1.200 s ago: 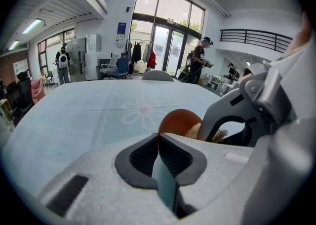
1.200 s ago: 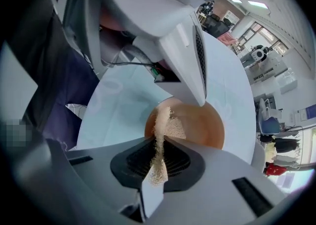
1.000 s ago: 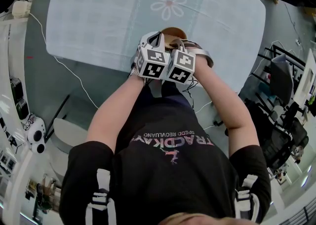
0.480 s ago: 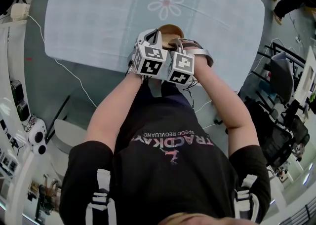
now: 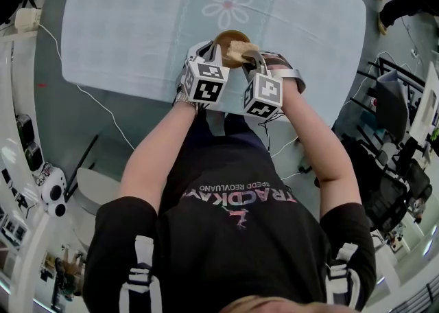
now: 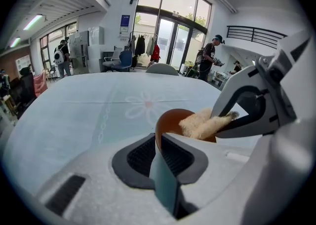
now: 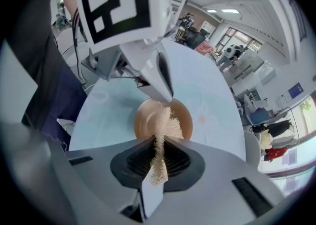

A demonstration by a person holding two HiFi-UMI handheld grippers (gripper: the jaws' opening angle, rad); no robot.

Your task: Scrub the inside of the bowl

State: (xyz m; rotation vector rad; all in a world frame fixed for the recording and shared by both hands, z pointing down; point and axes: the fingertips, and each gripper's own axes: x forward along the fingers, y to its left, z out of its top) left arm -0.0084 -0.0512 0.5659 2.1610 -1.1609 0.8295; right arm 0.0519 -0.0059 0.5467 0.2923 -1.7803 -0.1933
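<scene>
1. Bowl (image 5: 225,37): brown and upright. It stands on the table (image 5: 123,23) close to the edge on my side, with the flower print (image 5: 227,4) just beyond it.

2. My left tongs (image 6: 159,140): they are set on the bowl's near rim. The rim stands between the two black pads, and as far as I can see both pads press on it. These jaws have just been easing apart a little, with the rim between them.

3. My right tongs (image 7: 158,145): they are pressed together on a scrubber (image 7: 166,126), pinching its lower end. They point steeply down, just beside the left pair.

4. Scrubber: beige and fibrous. It sticks out past the right tips over the inside of the bowl. I cannot tell whether it touches the bowl.

5. Both marker cubes sit side by side at the table edge, one on each pair.
</scene>
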